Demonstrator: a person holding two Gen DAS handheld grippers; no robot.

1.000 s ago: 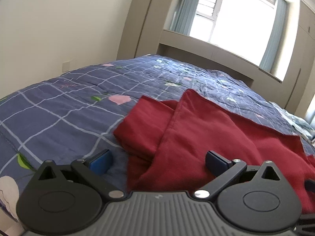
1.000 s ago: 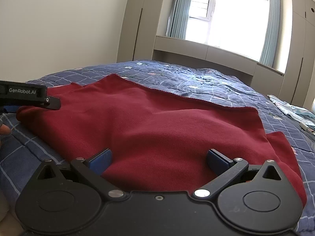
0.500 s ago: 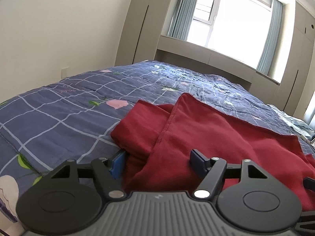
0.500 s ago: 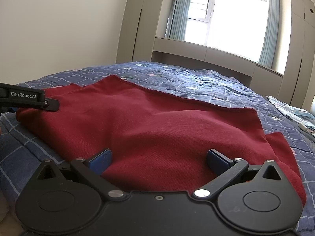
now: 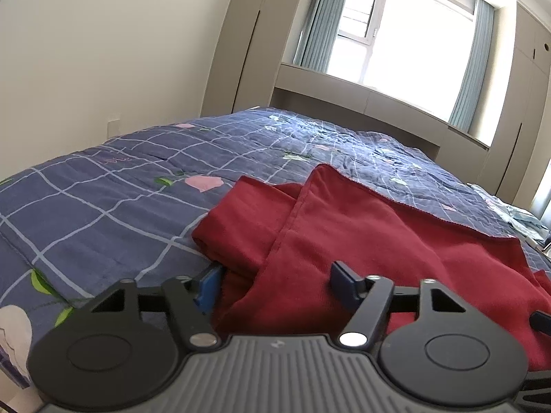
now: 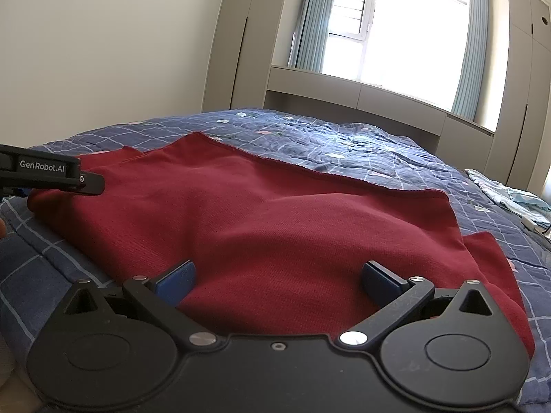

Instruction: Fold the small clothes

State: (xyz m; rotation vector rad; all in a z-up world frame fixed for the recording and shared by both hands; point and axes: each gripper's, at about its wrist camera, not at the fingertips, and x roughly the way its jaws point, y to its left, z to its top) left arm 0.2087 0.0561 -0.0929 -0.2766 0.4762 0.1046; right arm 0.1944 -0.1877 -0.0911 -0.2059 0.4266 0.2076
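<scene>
Two handheld grippers point slightly downward over a bed. Left gripper is closing, its blue pads either side of the near left edge of a dark red garment, cloth between them but not yet squeezed. Right gripper hovers spread wide over the garment's near middle. Only the right view shows the left gripper's black side, at far left. Soft knit fabric lies rumpled on a navy checked quilt with flower prints.
</scene>
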